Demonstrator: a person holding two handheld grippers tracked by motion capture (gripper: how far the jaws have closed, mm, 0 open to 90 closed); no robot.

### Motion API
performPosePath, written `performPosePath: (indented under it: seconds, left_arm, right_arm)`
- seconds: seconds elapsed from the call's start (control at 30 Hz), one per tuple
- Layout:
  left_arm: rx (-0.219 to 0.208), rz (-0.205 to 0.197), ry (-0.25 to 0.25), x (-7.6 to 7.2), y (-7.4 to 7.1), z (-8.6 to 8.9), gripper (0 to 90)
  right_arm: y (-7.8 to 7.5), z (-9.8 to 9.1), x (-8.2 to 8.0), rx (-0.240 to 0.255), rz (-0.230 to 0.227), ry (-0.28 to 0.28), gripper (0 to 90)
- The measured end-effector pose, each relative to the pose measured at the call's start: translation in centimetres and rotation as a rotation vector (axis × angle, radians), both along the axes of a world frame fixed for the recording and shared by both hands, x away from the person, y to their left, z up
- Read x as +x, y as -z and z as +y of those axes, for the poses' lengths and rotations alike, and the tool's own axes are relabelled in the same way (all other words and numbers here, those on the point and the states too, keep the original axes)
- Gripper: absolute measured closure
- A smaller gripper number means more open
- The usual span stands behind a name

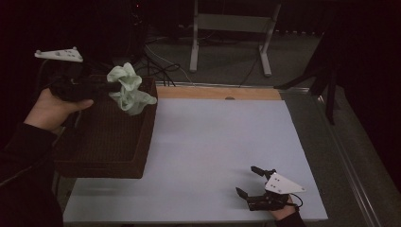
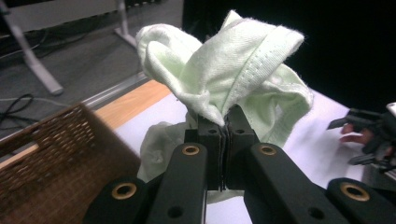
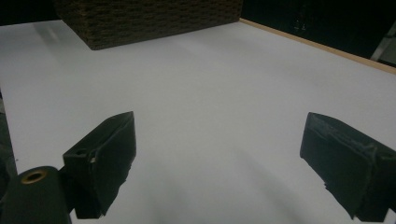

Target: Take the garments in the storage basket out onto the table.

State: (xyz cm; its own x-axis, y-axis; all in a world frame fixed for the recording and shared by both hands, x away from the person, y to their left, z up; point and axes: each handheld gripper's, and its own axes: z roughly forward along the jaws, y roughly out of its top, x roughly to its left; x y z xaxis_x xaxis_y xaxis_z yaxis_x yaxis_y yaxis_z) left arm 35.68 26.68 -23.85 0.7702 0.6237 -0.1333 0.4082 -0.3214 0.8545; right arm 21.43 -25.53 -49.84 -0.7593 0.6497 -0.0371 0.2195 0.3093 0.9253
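Note:
A pale green cloth [image 1: 127, 89] hangs bunched above the far part of a dark wicker basket [image 1: 105, 142] at the table's left. My left gripper [image 1: 112, 86] is shut on the cloth and holds it clear of the basket. In the left gripper view the cloth [image 2: 233, 70] billows up from between my two black jaws, which stand pressed together on a fold of it; my left gripper [image 2: 224, 122] points over the basket's rim [image 2: 56, 135]. My right gripper [image 1: 249, 180] rests low near the table's front right, jaws wide apart. In the right gripper view my right gripper [image 3: 217, 135] has nothing between its fingers.
The white tabletop [image 1: 213, 146] stretches from the basket to the right edge, with a wooden strip [image 1: 217, 92] along its far side. Beyond the table stand a white frame [image 1: 231, 33] and loose cables [image 1: 161, 66] on the floor. The basket's woven wall [image 3: 149, 18] lies far ahead of my right gripper.

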Motion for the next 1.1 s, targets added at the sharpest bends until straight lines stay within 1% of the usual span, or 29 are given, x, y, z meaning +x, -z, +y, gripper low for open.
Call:
performPosePath:
  seconds: [0.17,0.2,0.43,0.57,0.77,0.9,1.03,1.1]
  left_arm:
    - [-0.004,-0.010,0.041,0.2,-0.7,-1.5,88.8]
    - [-0.012,-0.008,0.049,0.3,-0.8,-1.9,88.9]
    - [-0.015,-0.011,0.112,0.8,-0.8,-4.3,88.9]
    - [-0.030,-0.009,0.142,1.1,-0.8,-5.5,88.9]
    - [-0.037,0.004,0.185,1.7,-0.1,-7.5,88.8]
    - [-0.048,0.012,0.209,2.2,0.7,-8.8,88.8]
    - [-0.066,0.023,0.232,2.7,1.5,-10.0,88.8]
    - [-0.067,0.025,0.244,2.9,1.9,-10.7,88.8]
  right_arm:
    - [0.0,0.0,0.0,0.004,-0.001,-0.001,10.8]
    - [0.0,0.0,-0.1,0.004,-0.001,0.001,10.9]
    - [0.0,0.0,-0.1,0.009,-0.001,-0.004,10.8]
    - [-0.1,0.0,-0.1,0.013,0.000,-0.005,10.8]
    - [-0.1,0.0,-0.1,0.016,-0.001,-0.006,10.8]
    - [-0.1,0.0,-0.1,0.021,-0.001,-0.005,10.8]
    - [-0.2,-0.1,-0.1,0.031,-0.011,0.004,10.9]
    - [-0.2,-0.2,-0.1,0.035,-0.012,0.009,10.9]
